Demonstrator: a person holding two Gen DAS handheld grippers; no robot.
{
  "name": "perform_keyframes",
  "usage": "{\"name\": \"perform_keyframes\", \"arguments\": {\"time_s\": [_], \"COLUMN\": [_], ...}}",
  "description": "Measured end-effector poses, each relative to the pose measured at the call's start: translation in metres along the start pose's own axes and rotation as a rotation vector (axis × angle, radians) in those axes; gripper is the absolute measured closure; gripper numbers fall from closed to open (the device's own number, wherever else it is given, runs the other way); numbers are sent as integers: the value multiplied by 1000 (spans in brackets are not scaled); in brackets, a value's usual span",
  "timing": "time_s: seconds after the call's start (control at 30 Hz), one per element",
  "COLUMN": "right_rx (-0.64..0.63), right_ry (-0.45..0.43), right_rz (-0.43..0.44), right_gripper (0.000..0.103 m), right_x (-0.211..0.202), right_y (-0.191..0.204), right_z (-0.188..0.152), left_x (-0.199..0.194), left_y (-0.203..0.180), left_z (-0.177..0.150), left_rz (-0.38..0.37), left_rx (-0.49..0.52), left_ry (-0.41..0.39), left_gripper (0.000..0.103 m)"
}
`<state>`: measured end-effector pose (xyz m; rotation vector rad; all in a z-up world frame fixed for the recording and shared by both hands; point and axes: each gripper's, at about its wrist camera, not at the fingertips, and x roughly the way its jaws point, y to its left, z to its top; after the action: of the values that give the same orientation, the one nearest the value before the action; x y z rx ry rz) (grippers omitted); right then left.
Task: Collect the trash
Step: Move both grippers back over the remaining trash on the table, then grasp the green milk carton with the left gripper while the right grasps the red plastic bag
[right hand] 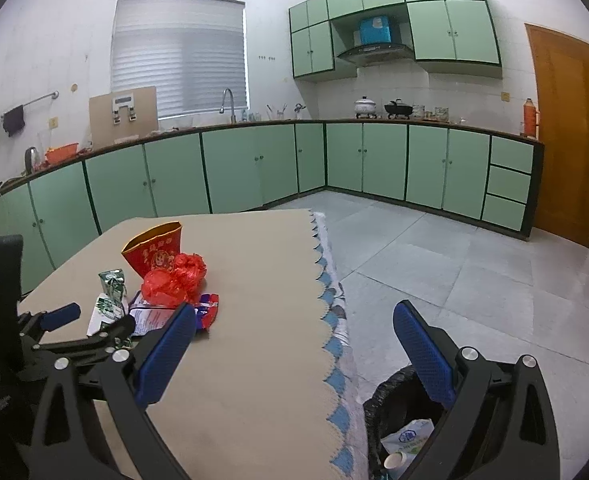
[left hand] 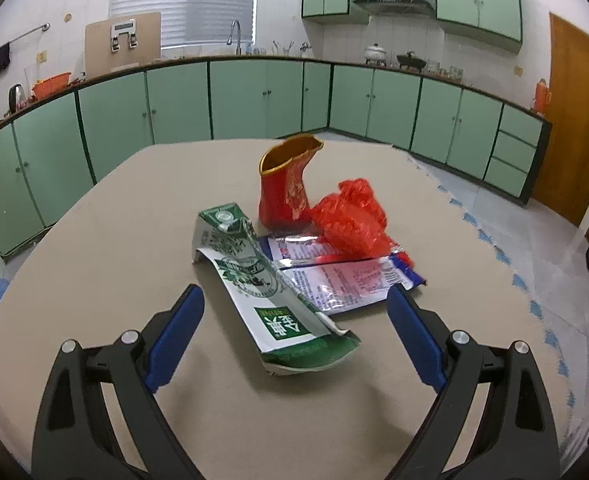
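A flattened green and white carton (left hand: 262, 280) lies on the beige table (left hand: 114, 248), its near end between the open jaws of my left gripper (left hand: 294, 312). Behind it lie a blue and white wrapper (left hand: 346, 280), a crumpled red plastic bag (left hand: 350, 220) and an upright red paper bag (left hand: 286, 184). The same pile shows in the right wrist view: carton (right hand: 108, 300), red plastic bag (right hand: 172, 280), red paper bag (right hand: 154, 252). My right gripper (right hand: 294, 344) is open and empty, above the table's right edge. A black-lined trash bin (right hand: 398, 428) stands on the floor below it, holding trash.
The table has a scalloped blue and white cloth edge (right hand: 330, 320) on its right. Tiled floor (right hand: 454, 264) lies beyond. Green cabinets (right hand: 254, 168) line the walls, and a wooden door (right hand: 566, 132) stands at far right. My left gripper's body shows at left in the right wrist view (right hand: 54, 328).
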<state>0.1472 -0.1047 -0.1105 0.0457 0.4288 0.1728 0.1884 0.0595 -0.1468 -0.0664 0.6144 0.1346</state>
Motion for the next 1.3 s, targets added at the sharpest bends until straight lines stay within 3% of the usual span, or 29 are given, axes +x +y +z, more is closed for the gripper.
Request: {"name": "perform_keyframes", "arguments": {"time_s": [0.13, 0.2, 0.4, 0.57, 0.8, 0.97, 1.1, 1.3], "right_rx": [2, -3, -25, -37, -61, -70, -69, -89], "right_ry": [12, 16, 43, 58, 77, 80, 87, 90], "right_rz": [12, 18, 45, 72, 88, 83, 83, 93], "right_gripper": [6, 6, 6, 6, 6, 6, 6, 6], "right_x": [9, 12, 28, 39, 49, 50, 52, 54], "right_y": [3, 5, 16, 28, 37, 38, 38, 48], "right_z": [2, 3, 6, 6, 6, 6, 6, 5], "left_x": [14, 16, 10, 7, 14, 13, 7, 6], "left_y": [4, 10, 31, 54, 59, 75, 87, 76], "left_z": [-3, -4, -5, 1, 11, 13, 15, 8], "left_rz": [28, 23, 67, 37, 54, 111, 85, 66], "left_rx": [-9, -36, -57, -103, -93, -114, -157, -92], "left_ry": [50, 69, 58, 59, 58, 58, 52, 59], "left_gripper": [14, 22, 28, 28, 25, 26, 26, 26]}}
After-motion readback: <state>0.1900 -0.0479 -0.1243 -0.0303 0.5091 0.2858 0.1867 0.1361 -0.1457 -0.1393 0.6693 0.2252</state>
